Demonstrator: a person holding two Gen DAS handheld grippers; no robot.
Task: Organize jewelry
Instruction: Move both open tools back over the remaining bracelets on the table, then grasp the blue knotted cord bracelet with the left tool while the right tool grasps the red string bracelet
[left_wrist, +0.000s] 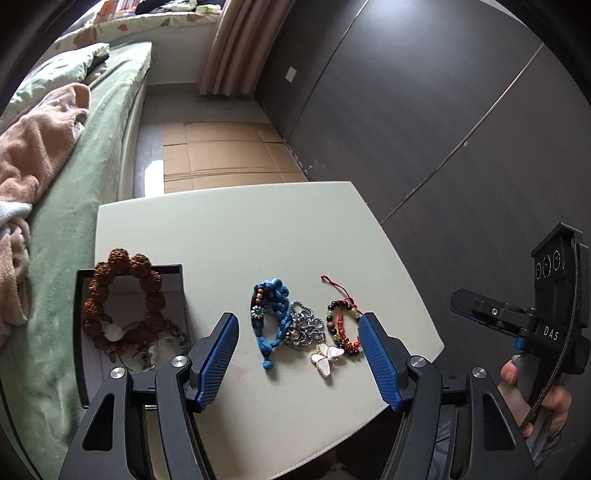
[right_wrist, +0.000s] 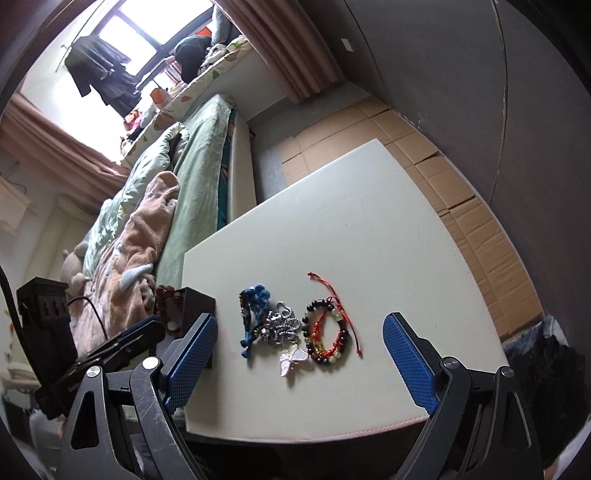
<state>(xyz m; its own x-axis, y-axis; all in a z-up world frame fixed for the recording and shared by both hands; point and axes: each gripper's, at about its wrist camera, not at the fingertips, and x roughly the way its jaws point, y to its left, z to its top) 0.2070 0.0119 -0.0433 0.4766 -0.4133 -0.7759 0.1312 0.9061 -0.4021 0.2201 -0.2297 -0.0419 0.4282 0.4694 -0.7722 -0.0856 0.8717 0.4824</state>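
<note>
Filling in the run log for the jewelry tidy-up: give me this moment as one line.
left gripper: open, empty | right gripper: open, empty | brown bead bracelet: in box | blue bracelet, red bead bracelet: on table

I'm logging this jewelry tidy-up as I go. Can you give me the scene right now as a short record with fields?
surface: white table
box: dark open box at the table's left edge, holding a brown bead bracelet
loose on table: blue braided bracelet, silver chain, butterfly pendant, red bead bracelet
left tool: open, empty
right tool: open, empty
</note>
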